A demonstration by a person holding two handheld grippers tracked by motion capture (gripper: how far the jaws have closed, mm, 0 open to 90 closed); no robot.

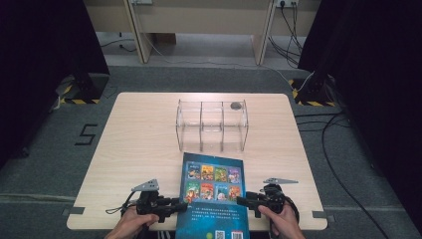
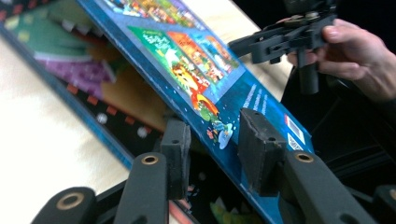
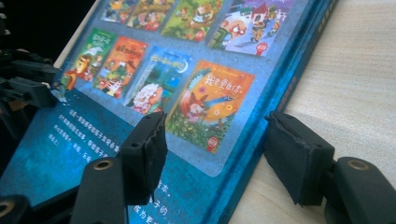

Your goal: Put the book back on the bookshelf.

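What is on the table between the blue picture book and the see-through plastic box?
Nothing: in the high view, only bare light wooden table separates the blue picture book from the clear plastic divided box.

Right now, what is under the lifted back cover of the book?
Under the back cover a colourful inside page shows. The rest of that page is hidden by the cover.

A "5" [image 1: 85, 134] marks the floor; the book [image 3: 196, 70] bears Chinese print.
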